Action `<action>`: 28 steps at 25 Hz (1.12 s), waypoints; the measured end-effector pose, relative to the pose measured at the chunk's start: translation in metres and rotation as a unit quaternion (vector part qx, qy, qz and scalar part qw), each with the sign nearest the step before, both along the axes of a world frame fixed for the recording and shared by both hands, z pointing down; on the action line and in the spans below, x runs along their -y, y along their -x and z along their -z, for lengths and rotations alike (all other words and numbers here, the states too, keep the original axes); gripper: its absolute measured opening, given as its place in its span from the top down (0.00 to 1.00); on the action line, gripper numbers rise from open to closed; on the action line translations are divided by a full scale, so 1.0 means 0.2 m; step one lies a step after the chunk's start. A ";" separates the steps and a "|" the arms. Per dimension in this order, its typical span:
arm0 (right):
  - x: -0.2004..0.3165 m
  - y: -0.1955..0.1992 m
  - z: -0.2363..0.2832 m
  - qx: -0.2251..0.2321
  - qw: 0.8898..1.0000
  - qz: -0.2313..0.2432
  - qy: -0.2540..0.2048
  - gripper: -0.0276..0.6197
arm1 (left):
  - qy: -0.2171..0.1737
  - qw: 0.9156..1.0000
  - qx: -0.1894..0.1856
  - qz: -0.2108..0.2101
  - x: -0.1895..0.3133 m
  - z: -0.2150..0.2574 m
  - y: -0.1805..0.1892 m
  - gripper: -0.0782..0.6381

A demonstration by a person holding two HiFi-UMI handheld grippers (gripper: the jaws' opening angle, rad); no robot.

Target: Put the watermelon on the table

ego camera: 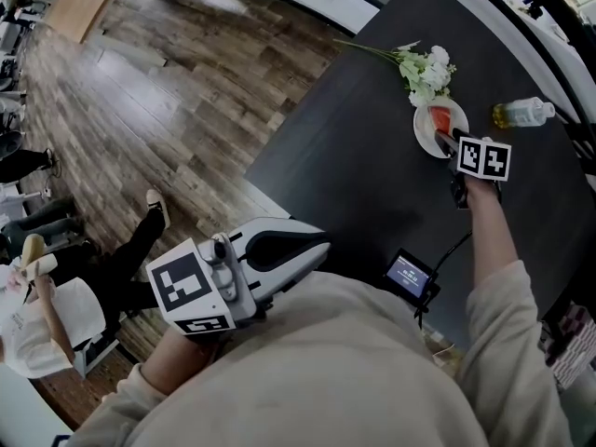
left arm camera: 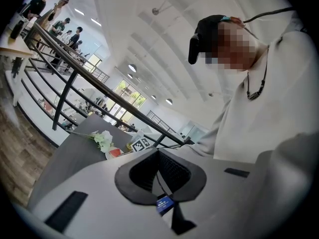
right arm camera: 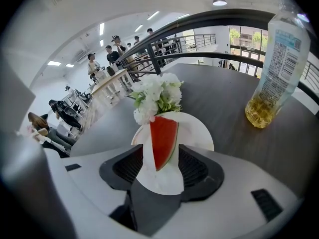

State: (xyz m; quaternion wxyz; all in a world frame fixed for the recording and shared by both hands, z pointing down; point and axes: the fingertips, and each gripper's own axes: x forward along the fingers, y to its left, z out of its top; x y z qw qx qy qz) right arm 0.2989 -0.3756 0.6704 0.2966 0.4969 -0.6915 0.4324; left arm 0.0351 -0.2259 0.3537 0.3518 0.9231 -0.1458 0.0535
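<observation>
A red watermelon slice (right arm camera: 162, 139) with a green rind stands on a white plate (right arm camera: 197, 131) on the dark table (ego camera: 354, 156). My right gripper (right arm camera: 160, 154) is open around it, one pad on each side, and white plate shows between the pads and the slice. In the head view this gripper (ego camera: 447, 141) reaches from the near side onto the plate (ego camera: 424, 130), where the slice (ego camera: 440, 119) shows red. My left gripper (ego camera: 321, 243) is held close to my body beyond the table's near corner, its jaws shut and empty (left arm camera: 158, 151).
White flowers (ego camera: 426, 69) lie just beyond the plate. A plastic bottle (ego camera: 524, 113) with yellow liquid stands to its right. A small screen device (ego camera: 410, 276) with a cable sits at the table's near edge. People (ego camera: 37, 296) sit on the wooden floor side at left.
</observation>
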 end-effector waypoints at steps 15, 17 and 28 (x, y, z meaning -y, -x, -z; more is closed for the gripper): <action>-0.06 -0.05 0.26 0.011 0.998 -0.039 -0.042 0.63 | -0.035 0.998 -0.013 -0.046 -0.01 0.12 -0.03 0.88; -0.10 -0.06 0.31 0.015 0.997 -0.049 -0.050 0.63 | -0.043 0.997 -0.018 -0.059 -0.01 0.14 -0.04 0.88; -0.40 -0.15 0.72 0.061 0.988 -0.083 -0.115 0.63 | -0.081 0.985 -0.044 -0.145 0.01 0.29 -0.21 0.88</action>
